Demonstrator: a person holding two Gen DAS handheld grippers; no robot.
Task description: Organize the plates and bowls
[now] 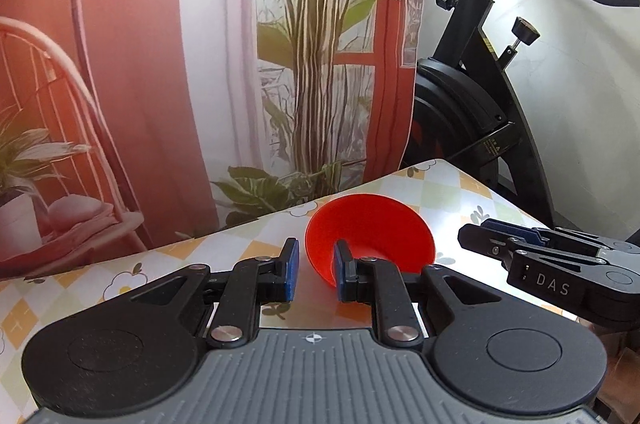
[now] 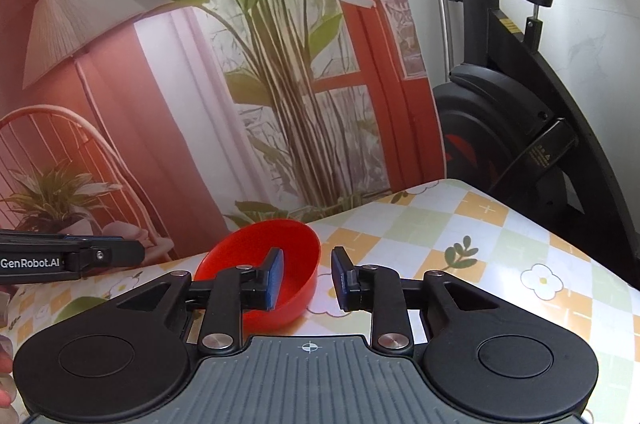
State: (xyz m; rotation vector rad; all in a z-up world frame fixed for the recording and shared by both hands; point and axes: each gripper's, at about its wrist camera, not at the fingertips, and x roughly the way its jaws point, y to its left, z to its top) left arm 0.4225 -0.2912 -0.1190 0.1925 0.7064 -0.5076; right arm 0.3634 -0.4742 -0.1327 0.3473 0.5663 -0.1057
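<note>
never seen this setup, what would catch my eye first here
The red bowl on the checked tablecloth, just ahead of both open grippers. Behind it hangs a backdrop printed with plants and a lamp, and a black exercise bike stands past the table's far right corner.

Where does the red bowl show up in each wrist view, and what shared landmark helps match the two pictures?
Left wrist view: red bowl sits lower centre, just right of the open left tool, its rim behind the right finger.
Right wrist view: red bowl sits lower centre-left, behind the left finger of the open right tool.
Shared landmark: the black exercise bike beyond the table's far right corner.
</note>
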